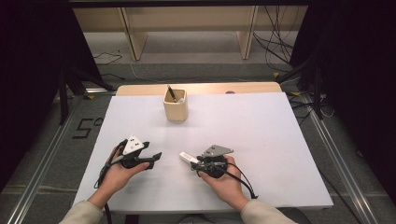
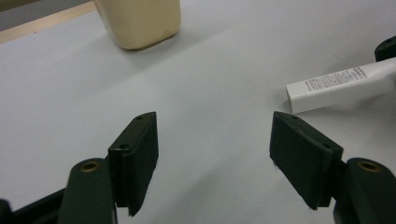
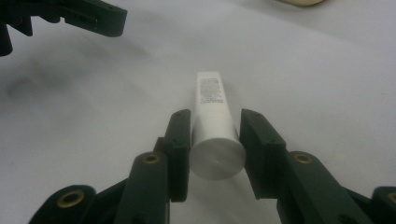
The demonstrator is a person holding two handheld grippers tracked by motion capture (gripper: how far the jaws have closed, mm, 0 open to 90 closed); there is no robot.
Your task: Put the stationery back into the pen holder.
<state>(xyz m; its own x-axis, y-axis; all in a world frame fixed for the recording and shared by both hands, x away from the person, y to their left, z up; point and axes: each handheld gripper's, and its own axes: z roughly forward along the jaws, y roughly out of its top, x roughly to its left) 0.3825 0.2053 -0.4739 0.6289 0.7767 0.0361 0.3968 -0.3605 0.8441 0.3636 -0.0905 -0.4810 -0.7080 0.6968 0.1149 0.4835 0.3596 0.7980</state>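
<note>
A person sits at a table covered by a white sheet (image 1: 280, 154), holding 2 hand-operated grippers low over its near side. The right gripper (image 1: 198, 161) has its 2 black jaws clamped on a white squeeze tube (image 3: 214, 121), pinching it just ahead of its round flat cap, which faces back toward the hand. The tube's flat crimped end points away toward the left gripper (image 1: 153, 157), so the free end seems offered for a handover or for sliding forward. It lies low and nearly level, close to the sheet; whether it rests on the sheet I cannot tell.

The left gripper sits just beside that free end, jaws spread wide with nothing between them. In the left gripper view the tube's printed end (image 2: 334, 86) lies just beyond the right-hand jaw, not yet inside the gap. It looks ready to take the tube.

Farther back, near the middle of the table's far side, stands a cream-coloured holder cup (image 1: 175, 106) with 1 dark pen (image 1: 171, 93) leaning in it. The cup stands well apart from both grippers, probably where the tube is headed.
</note>
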